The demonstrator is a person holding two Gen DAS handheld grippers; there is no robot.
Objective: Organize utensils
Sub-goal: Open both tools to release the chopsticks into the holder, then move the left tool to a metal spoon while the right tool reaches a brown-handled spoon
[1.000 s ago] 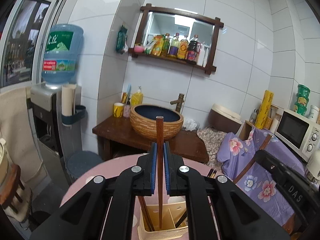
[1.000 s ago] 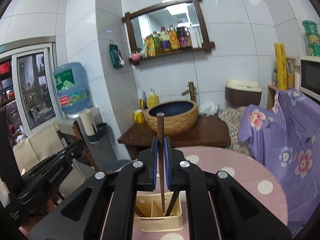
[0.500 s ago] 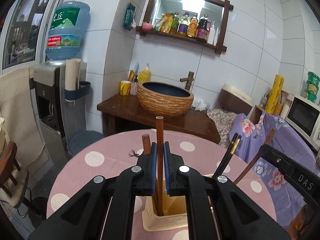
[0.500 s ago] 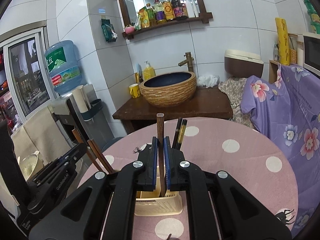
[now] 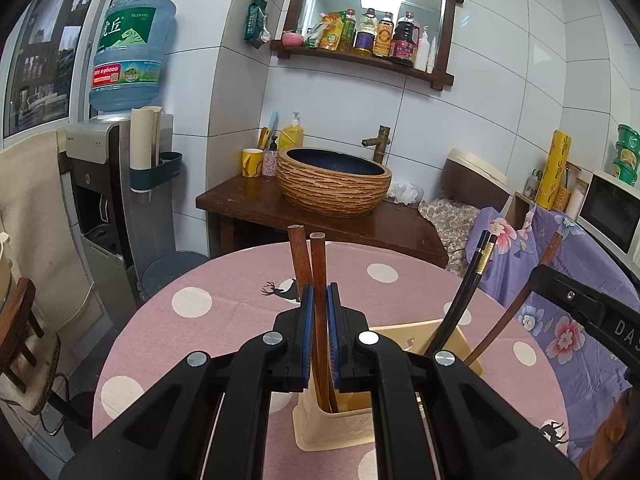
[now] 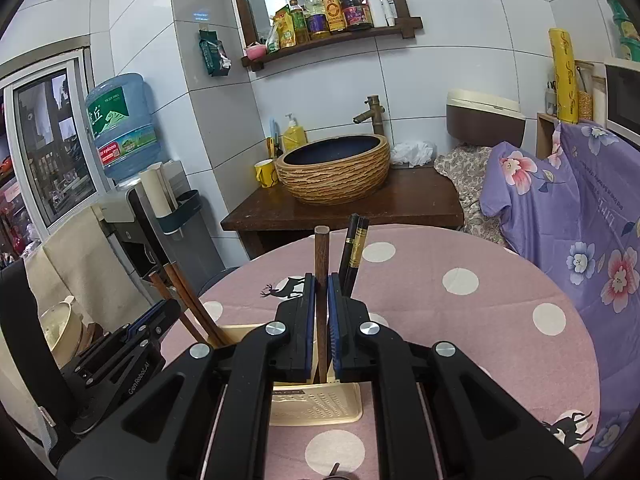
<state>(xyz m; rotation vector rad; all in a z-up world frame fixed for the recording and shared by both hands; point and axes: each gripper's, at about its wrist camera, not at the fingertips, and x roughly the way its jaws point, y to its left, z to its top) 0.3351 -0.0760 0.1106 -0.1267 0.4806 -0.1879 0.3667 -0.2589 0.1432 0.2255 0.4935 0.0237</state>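
Note:
A cream plastic utensil holder (image 5: 340,428) (image 6: 316,404) stands on the round pink dotted table (image 5: 200,320). My left gripper (image 5: 319,300) is shut on a brown wooden chopstick (image 5: 319,264) whose lower end is inside the holder's near compartment, beside another brown chopstick (image 5: 298,256). My right gripper (image 6: 321,292) is shut on a second brown chopstick (image 6: 321,252), lower end inside the holder. A black pair of chopsticks (image 5: 472,280) (image 6: 354,248) leans in the holder. The left gripper also shows in the right wrist view (image 6: 160,316).
Behind the table stand a dark wooden counter with a woven basin (image 5: 334,180), a water dispenser (image 5: 120,168) at left, and a purple floral cover (image 6: 580,216) with a microwave (image 5: 608,216) at right. A chair (image 5: 24,340) stands at the far left.
Both grippers have lowered and tilted down toward the holder, pushing their chopsticks deeper into it. The table and holder now fill more of both views.

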